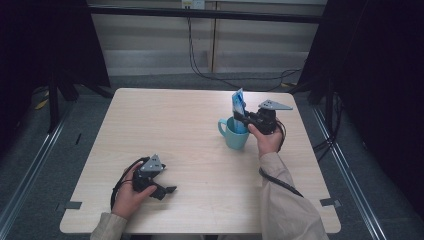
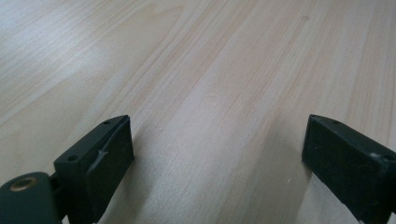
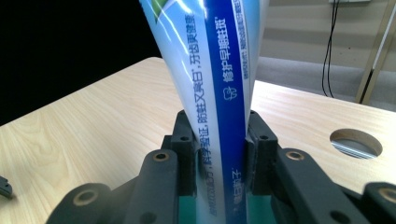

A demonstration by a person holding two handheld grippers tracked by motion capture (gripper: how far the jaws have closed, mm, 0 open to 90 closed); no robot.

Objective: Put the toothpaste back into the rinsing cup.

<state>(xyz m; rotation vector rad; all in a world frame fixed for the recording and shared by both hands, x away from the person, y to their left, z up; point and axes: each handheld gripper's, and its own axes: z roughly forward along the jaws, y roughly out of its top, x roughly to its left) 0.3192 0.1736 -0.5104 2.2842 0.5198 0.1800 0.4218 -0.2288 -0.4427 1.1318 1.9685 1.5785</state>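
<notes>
A blue and white toothpaste tube [image 1: 239,107] stands upright in a teal mug [image 1: 235,134] right of the table's middle. My right gripper [image 1: 241,117] is shut on the tube just above the mug's rim. In the right gripper view the tube [image 3: 218,84] rises between the two black jaws, pinched at its lower part, with the teal mug [image 3: 187,210] showing below. My left gripper [image 1: 165,191] rests low on the table near the front left, held by a hand. Its jaws stand wide apart in the left gripper view, with bare wood between the fingertips [image 2: 112,149].
The light wooden table [image 1: 165,130] has a round cable hole [image 3: 356,143] in the right gripper view. Black frame posts and curtains flank the table on both sides. Cables [image 1: 210,75] hang and lie on the floor behind the far edge.
</notes>
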